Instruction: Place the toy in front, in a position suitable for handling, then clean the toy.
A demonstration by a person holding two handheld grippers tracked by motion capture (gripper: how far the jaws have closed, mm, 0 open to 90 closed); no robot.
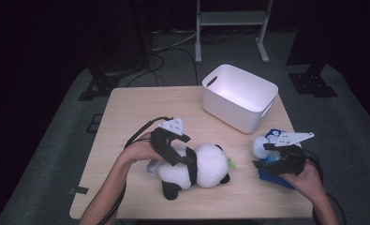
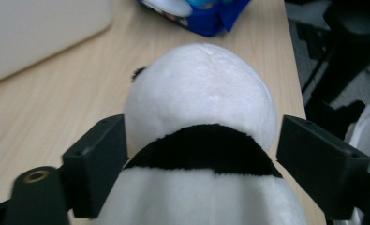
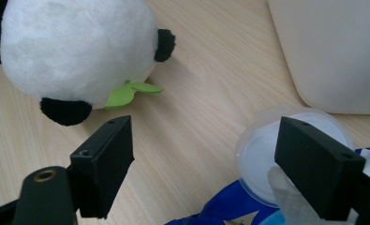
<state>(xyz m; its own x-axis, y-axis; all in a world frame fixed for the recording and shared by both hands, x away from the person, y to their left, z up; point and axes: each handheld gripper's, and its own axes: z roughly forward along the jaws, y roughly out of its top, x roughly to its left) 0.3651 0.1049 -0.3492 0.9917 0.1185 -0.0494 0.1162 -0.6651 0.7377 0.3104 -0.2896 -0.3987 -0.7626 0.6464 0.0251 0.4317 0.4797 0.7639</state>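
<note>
Wooden surface (image 1: 126, 117) carried a plush panda (image 1: 199, 171), lying near the white bin (image 1: 241, 96) but not in it. Left claw (image 1: 175, 157) straddled it, jaws apart, grip unmade; right claw (image 1: 271, 161) stood open.

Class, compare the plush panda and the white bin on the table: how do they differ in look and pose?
The plush panda is soft, rounded and black-and-white; the white bin is hard-sided, boxy and all white. The panda lies on its side between the left gripper's open jaws; the bin stands upright, mouth open upward, apart from both grippers. Both rest on the wooden table.
</note>
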